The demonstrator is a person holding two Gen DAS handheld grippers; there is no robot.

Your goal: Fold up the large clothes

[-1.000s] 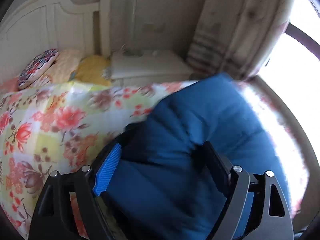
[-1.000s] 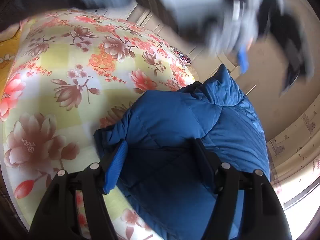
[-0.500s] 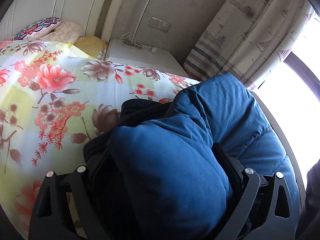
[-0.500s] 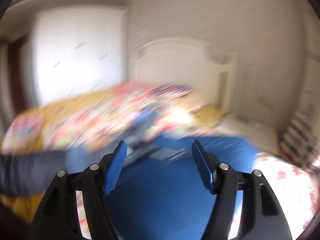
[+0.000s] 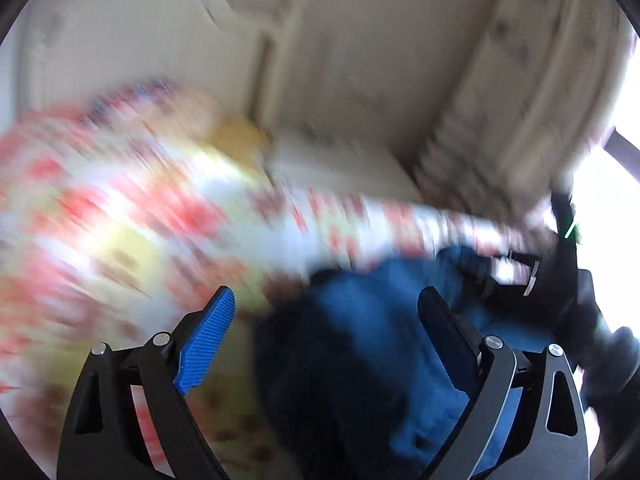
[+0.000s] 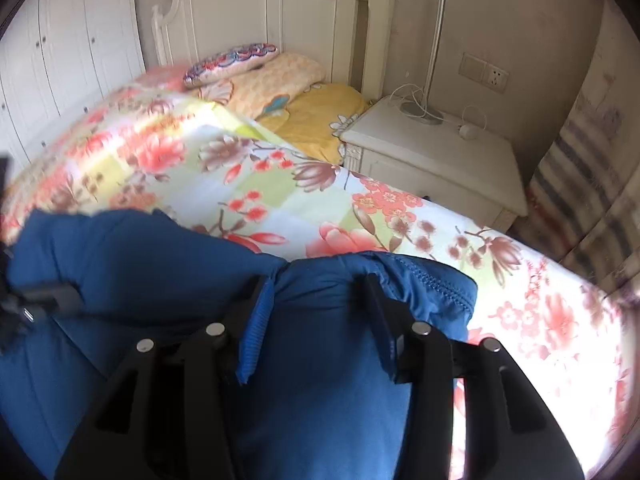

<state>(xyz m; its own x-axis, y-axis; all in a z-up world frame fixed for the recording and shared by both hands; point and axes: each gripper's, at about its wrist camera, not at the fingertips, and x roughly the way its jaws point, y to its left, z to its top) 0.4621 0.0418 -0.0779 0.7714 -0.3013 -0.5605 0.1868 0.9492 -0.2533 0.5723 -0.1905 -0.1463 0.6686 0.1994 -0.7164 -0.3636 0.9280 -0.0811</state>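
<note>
bunching on floral bedspread [image 6: 280, 200], puffy blue jacket [image 6: 168, 264] (quilted, zipper edge showing)

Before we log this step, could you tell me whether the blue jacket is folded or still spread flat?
Bunched, not flat: the blue jacket lies in puffy humps on the bedspread; a neat fold cannot be told.

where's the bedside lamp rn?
Right wrist view, upper right: the bedside lamp stands on the white nightstand, right of the headboard post and left of the wall socket, behind the floral quilt.
</note>
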